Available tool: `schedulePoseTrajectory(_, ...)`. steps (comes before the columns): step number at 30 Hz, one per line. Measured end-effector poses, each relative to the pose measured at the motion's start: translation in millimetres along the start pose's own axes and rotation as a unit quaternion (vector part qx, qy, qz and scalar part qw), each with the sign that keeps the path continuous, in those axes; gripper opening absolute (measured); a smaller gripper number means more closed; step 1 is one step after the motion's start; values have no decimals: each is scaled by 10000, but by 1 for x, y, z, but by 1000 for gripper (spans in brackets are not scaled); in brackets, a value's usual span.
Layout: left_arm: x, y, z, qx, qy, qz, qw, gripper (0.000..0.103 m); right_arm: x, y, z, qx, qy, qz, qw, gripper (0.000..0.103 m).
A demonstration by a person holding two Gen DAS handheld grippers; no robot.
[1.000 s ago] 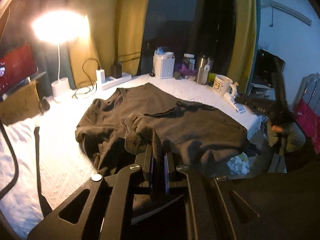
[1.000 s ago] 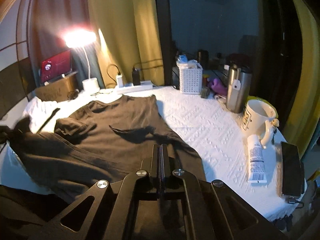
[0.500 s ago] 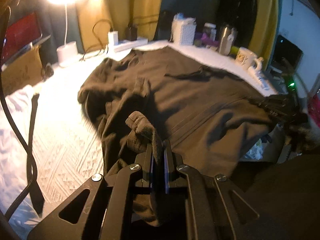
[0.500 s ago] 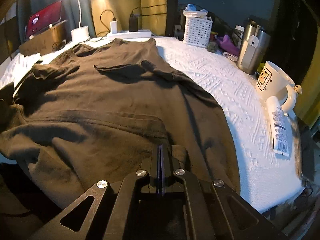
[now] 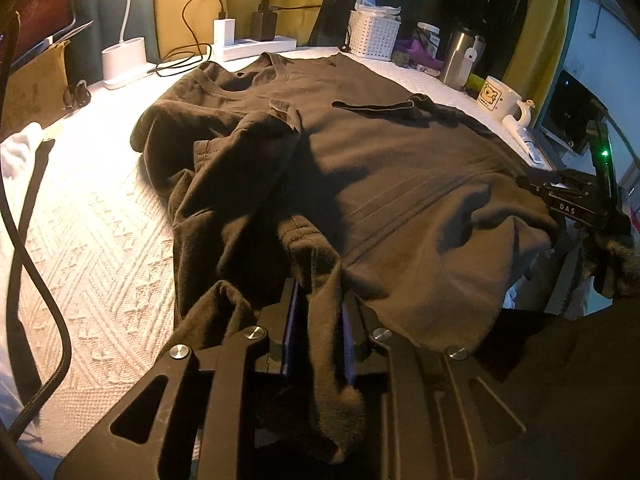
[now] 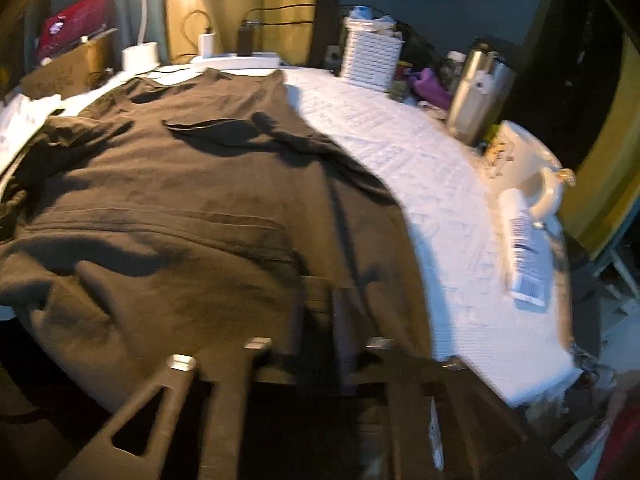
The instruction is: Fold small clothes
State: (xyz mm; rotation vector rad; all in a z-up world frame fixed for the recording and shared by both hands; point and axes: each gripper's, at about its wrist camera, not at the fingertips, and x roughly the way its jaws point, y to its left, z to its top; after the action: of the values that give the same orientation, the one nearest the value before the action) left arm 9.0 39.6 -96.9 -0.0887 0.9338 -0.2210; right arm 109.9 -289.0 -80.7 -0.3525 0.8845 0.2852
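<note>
Two grippers: left gripper [image 5: 316, 304] and right gripper [image 6: 320, 320] were opening, hem between jaws
shirt [image 5: 400, 168]: spread out, no folds yet

Bare white bedspread [image 5: 100, 216] open at left of the left view, black cable [image 5: 36, 280] crossing its left edge, lamp base [image 5: 122, 60], chargers and basket [image 5: 374, 34] crowding the top, flask [image 6: 476, 92], mug [image 6: 524, 164] and tube [image 6: 526, 248] lining the right edge in the right view, clear strip between them and the dark shirt [image 6: 192, 208].
</note>
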Motion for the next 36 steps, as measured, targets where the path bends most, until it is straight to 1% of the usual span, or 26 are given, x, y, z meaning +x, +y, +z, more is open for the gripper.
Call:
schedulePoseTrajectory(1, 0, 0, 1, 3, -8, 12, 10000, 19, 1, -2, 0, 0, 1, -201, 9998, 68)
schedulePoseTrajectory(2, 1, 0, 1, 2, -12, 30, 10000, 19, 2, -7, -1, 64, 37, -343, 9994, 73)
schedulePoseTrajectory(5, 0, -1, 3, 26, 29, 76, 10000, 19, 2, -21, -2, 410, 36, -74, 9991, 74)
schedulePoseTrajectory(7, -2, -1, 4, 18, 88, 71, 9999, 21, -4, -28, -2, 595, -95, 65, 9982, 74)
schedulePoseTrajectory(8, -4, -1, 4, 46, 86, 63, 9999, 25, -9, -30, -2, 699, -176, 259, 9971, 74)
schedulePoseTrajectory(9, -7, -3, 5, 74, 61, 60, 9999, 31, -13, -31, -2, 790, -244, 516, 9952, 74)
schedulePoseTrajectory(10, -10, -3, 5, 88, 29, 48, 9999, 36, -17, -32, -1, 840, -313, 758, 9931, 74)
schedulePoseTrajectory(11, -12, -3, 5, 81, -2, 17, 10000, 44, -19, -30, -1, 828, -367, 919, 9916, 74)
schedulePoseTrajectory(12, -15, -2, 6, 47, -47, -87, 9999, 54, -19, -25, 0, 757, -362, 975, 9917, 73)
schedulePoseTrajectory(13, -16, -2, 6, -3, -72, -210, 9998, 57, -16, -21, -1, 664, -327, 990, 9923, 71)
schedulePoseTrajectory(14, -16, -3, 6, -7, -71, -253, 9997, 57, -11, -16, -2, 581, -245, 1033, 9927, 65)
schedulePoseTrajectory(15, -14, -4, 6, 51, -34, -265, 9996, 57, -6, -12, -3, 579, -174, 1079, 9923, 50)
schedulePoseTrajectory(16, -12, -5, 5, 106, 10, -252, 9996, 57, -2, -10, -4, 594, -101, 1136, 9917, 43)
schedulePoseTrajectory(17, -7, -6, 2, 164, 94, -228, 9996, 57, 2, -7, -6, 597, -55, 1198, 9910, 43)
schedulePoseTrajectory(19, -2, -6, -1, 156, 120, -249, 9995, 57, 4, -4, -7, 585, -129, 1173, 9913, 43)
schedulePoseTrajectory(21, -2, -6, -2, 175, 67, -274, 9995, 54, 5, -7, -7, 685, -130, 1216, 9901, 43)
schedulePoseTrajectory(22, -3, -7, -2, 200, 55, -274, 9994, 49, 5, -9, -8, 740, -137, 1212, 9898, 43)
schedulePoseTrajectory(24, -4, -8, -2, 240, 45, -247, 9994, 20, 5, -9, -9, 781, -162, 1222, 9893, 42)
schedulePoseTrajectory(26, -8, -9, 0, 297, 12, -188, 9994, 10, 5, -8, -10, 734, -202, 1219, 9896, 30)
schedulePoseTrajectory(27, -13, -13, 1, 371, -35, -152, 9992, 8, 5, -9, -11, 732, -213, 1291, 9887, 14)
schedulePoseTrajectory(28, -16, -15, 3, 429, -83, -130, 9990, 8, 4, -10, -11, 752, -215, 1382, 9873, 12)
schedulePoseTrajectory(31, -37, -26, 10, 642, -320, -96, 9974, 7, -4, -10, -8, 742, -363, 1344, 9875, 9)
schedulePoseTrajectory(36, -79, -41, 25, 809, -844, -89, 9931, 6, -44, -19, 7, 782, -983, 1273, 9839, 8)
